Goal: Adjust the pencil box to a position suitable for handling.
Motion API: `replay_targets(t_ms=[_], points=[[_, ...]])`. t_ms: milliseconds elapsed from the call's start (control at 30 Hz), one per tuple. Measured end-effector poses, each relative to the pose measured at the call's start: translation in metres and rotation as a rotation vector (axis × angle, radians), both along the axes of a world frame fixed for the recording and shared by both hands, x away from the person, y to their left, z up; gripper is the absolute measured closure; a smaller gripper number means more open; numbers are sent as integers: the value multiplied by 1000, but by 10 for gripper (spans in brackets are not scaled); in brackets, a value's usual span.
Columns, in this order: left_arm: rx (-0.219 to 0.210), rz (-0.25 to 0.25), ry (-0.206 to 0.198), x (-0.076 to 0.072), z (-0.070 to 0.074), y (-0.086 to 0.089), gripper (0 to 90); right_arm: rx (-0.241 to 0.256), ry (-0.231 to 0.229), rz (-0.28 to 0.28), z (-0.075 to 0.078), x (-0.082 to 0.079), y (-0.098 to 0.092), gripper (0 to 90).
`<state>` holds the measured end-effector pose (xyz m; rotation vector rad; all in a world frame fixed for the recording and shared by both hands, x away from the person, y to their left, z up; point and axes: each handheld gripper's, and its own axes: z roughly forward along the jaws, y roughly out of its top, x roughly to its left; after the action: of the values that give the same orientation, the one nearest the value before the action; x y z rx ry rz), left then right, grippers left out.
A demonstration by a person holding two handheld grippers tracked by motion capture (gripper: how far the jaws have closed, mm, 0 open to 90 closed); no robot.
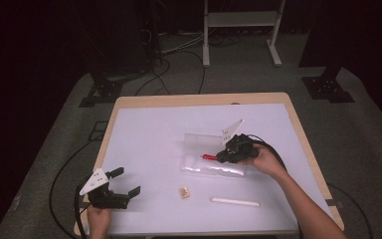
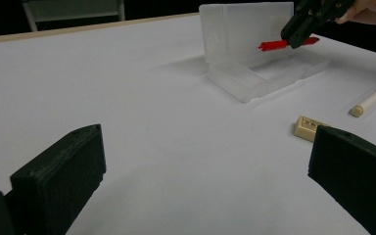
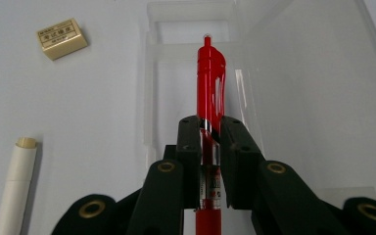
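Observation:
A red pen [image 3: 211, 78] is clamped between the jaws of my right gripper [image 3: 210, 128], which is shut on it. The pen [image 1: 209, 157] hangs over the open clear plastic case [image 1: 211, 152] at the table's middle right, its tip pointing left. From the left gripper view the pen [image 2: 276, 44] sits in front of the case's raised lid [image 2: 240, 29]. My left gripper [image 1: 128, 182] is at the near left corner, open, with nothing between its wide-apart fingers [image 2: 63, 171].
A small beige eraser [image 1: 184, 192] lies on the white table sheet [image 1: 149, 139] in front of the case. A white stick-shaped pen [image 1: 235, 201] lies to its right near the front edge. Dark stands and cables surround the table.

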<state>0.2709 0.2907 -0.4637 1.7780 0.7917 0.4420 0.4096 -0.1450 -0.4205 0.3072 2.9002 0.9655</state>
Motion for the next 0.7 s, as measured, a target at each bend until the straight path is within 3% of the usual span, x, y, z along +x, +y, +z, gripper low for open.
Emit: replay_targets(t_ms=[700], points=[[2,-1,3,0,0,0,0,-46,35,0,-21,10,7,784]])
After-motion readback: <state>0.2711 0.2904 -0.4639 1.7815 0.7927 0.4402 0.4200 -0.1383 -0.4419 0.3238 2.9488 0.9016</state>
